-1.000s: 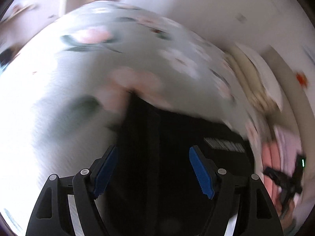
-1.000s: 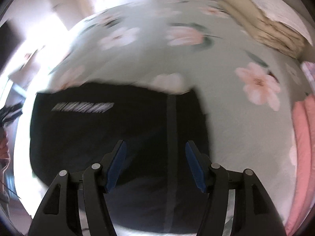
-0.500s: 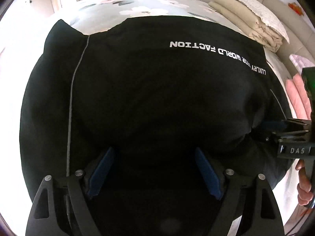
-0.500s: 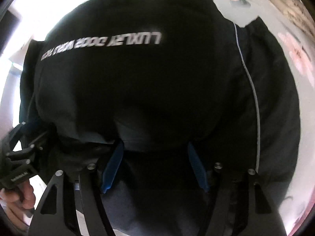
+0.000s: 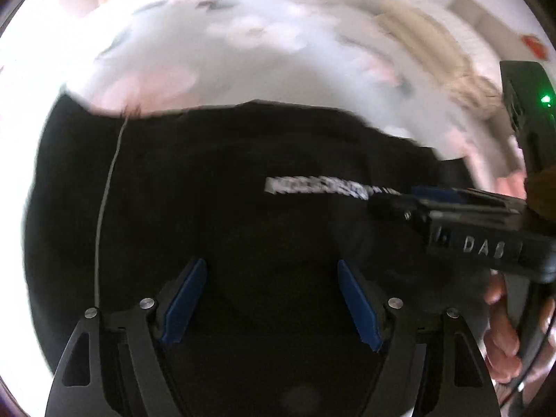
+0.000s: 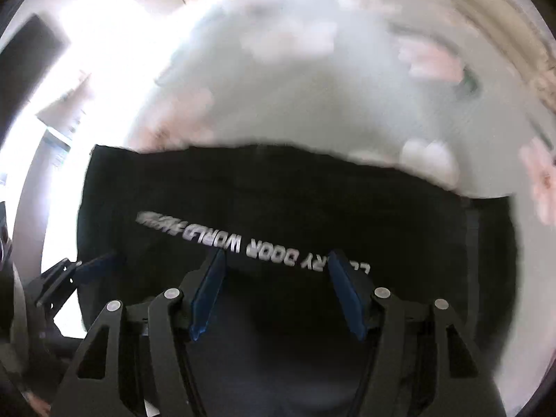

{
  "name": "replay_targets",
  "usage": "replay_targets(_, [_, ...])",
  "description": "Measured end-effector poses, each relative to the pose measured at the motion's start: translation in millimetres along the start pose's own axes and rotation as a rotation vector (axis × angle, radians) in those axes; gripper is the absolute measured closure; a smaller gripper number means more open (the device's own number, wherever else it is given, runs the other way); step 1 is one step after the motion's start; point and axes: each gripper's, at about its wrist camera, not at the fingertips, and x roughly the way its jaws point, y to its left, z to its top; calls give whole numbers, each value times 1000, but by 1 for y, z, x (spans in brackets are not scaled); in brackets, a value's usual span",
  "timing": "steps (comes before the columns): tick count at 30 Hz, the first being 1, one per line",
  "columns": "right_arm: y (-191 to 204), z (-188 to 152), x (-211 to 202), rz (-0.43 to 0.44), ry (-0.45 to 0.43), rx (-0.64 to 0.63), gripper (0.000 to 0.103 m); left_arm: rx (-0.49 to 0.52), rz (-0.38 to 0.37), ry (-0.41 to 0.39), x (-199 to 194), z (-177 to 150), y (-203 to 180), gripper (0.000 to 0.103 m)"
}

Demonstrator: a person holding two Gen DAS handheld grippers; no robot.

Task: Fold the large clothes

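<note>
A black garment (image 5: 243, 208) with white lettering and a thin grey stripe lies on the floral bed sheet (image 5: 243, 62). It also fills the lower half of the right wrist view (image 6: 312, 208). My left gripper (image 5: 271, 271) is open just above the garment, nothing between its blue pads. My right gripper (image 6: 276, 260) is open over the lettering, also empty. The right gripper shows in the left wrist view (image 5: 469, 222) at the garment's right side. The left gripper's tip shows in the right wrist view (image 6: 80, 271) at the garment's left edge. Both views are blurred.
Folded beige bedding (image 5: 434, 48) lies at the far right of the bed. The person's hand (image 5: 500, 333) holds the right gripper's handle. Bright window light washes out the left side (image 6: 87, 69).
Both grippers have pulled back from the garment, so it now takes up less of each view and more bed sheet shows beyond it. Both stay open.
</note>
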Motion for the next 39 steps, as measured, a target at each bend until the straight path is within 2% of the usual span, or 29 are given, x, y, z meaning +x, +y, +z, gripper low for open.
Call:
replay_targets(2, [-1, 4, 29, -40, 28, 2, 38, -2, 33, 7, 14, 3, 3, 23])
replay_targets(6, [-2, 8, 38, -87, 14, 39, 38, 1, 65, 10, 23, 8, 1, 17])
replay_targets(10, [-5, 4, 31, -52, 5, 25, 39, 18, 26, -9, 15, 13, 1, 17])
replay_targets(12, [-11, -1, 15, -20, -7, 23, 44, 29, 12, -32, -5, 6, 4, 17])
replay_targets(14, [-19, -13, -8, -11, -36, 28, 44, 31, 4, -44, -16, 1, 9, 17])
replay_targets(18, [-39, -60, -60, -24, -93, 37, 43, -3, 5, -46, -44, -28, 31, 17])
replay_targets(20, [-57, -88, -75, -49, -86, 60, 43, -28, 11, -46, -57, -40, 47, 17])
replay_targets(25, [-113, -134, -89, -106, -40, 151, 38, -111, 47, -19, -77, -55, 100, 17])
replay_targets(27, [-136, -147, -89, -121, -27, 199, 33, -122, 82, 1, -77, -53, 116, 17])
replay_targets(29, [-157, -155, -87, -149, -18, 243, 33, -114, 118, 24, -72, -52, 126, 17])
replay_targets(31, [-175, -157, -81, -165, -16, 277, 32, -115, 85, 35, -65, -48, 134, 17])
replay_targets(36, [-204, -143, -73, -16, -17, 338, 28, -149, -85, 100, -35, -30, 154, 17])
replay_targets(39, [-217, -137, -62, 32, 17, 320, 19, -116, -133, 138, -21, -25, 161, 17])
